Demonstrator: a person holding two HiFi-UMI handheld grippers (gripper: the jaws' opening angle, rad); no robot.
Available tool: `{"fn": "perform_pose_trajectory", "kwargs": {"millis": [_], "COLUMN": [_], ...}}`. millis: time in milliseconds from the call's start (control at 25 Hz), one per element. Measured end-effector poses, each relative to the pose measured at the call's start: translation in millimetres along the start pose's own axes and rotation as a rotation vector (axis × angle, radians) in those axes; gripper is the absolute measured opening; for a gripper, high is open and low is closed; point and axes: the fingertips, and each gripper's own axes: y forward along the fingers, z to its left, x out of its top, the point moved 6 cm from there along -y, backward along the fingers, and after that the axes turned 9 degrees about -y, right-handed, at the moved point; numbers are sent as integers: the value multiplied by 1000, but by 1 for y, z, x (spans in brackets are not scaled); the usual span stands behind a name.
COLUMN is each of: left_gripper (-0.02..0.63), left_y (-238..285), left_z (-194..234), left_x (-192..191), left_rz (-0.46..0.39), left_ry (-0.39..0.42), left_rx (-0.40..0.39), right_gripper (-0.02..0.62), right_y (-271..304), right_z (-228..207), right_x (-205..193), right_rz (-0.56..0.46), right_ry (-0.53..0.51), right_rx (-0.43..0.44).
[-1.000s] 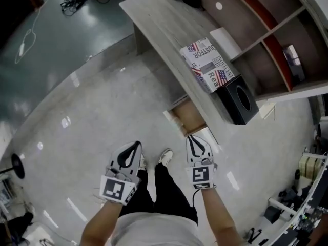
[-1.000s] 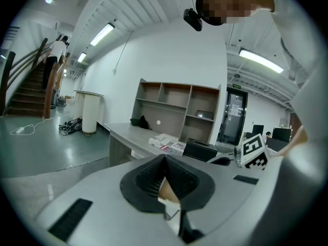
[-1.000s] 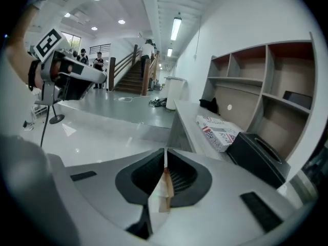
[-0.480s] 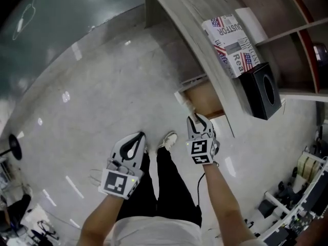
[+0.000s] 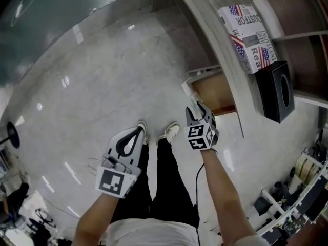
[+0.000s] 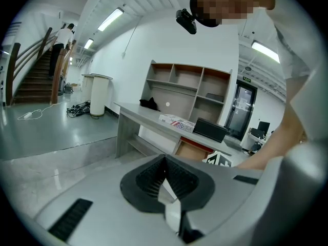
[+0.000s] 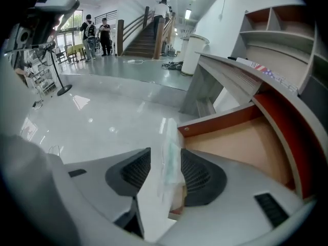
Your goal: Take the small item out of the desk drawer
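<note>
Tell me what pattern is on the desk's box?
The box has red-white-blue flags and black lettering, clearest in the head view.

Flag-printed box [image 5: 249, 35] on desk [image 5: 209, 14]: "USTOR", "Rea" legible; rest unreadable.

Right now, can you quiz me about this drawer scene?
1. True or false: the desk drawer is shut.
2. What sits on the desk beside the flag-printed box? A) a black box with an oval hole B) a red cup C) a laptop
3. Fill in: the thin pale packet stands between the ___ gripper's jaws.
Key: 1 false; 2 A; 3 right: the right gripper, whose jaws are opening.
</note>
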Motion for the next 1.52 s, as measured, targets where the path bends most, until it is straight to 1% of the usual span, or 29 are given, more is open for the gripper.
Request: {"fn": "perform_pose_trajectory", "kwargs": {"millis": [240, 360, 440, 520, 640, 760, 920, 1120, 1400, 1520], "left_gripper": [18, 18, 18, 18, 18, 18, 18, 18, 18, 18], "left_y": [-3, -6, -8, -10, -16, -24, -29, -40, -44, -53], "left_z": [9, 7, 7, 6, 3, 1, 0, -16, -35, -44], "left_x": [-7, -10, -12, -11, -4, 3, 14, 41, 83, 95], "left_rz": [4, 7, 12, 10, -1, -5, -22, -45, -97, -122], "left_ry": [-8, -18, -25, -21, 1, 10, 29, 60, 113, 124], "left_rx": [23, 24, 25, 26, 20, 21, 17, -4, -41, -60], "right_gripper": [188, 130, 67, 51, 44, 37, 29, 26, 25, 23], "right_y": [10, 10, 10, 9, 6, 1, -9, -43, -99, -127], "right_z": [-3, -2, -1, -1, -3, -7, -14, -26, -49, -52], "right_x": [-2, -2, -2, -3, -5, -3, -1, 15, 49, 61], "right_rz": [14, 29, 37, 46, 62, 67, 64, 24, -79, -118], "right_ry": [0, -9, -17, -14, 1, 2, 73, 117, 195, 194], "right_rx": [5, 29, 35, 41, 49, 37, 29, 1, -43, -48]}}
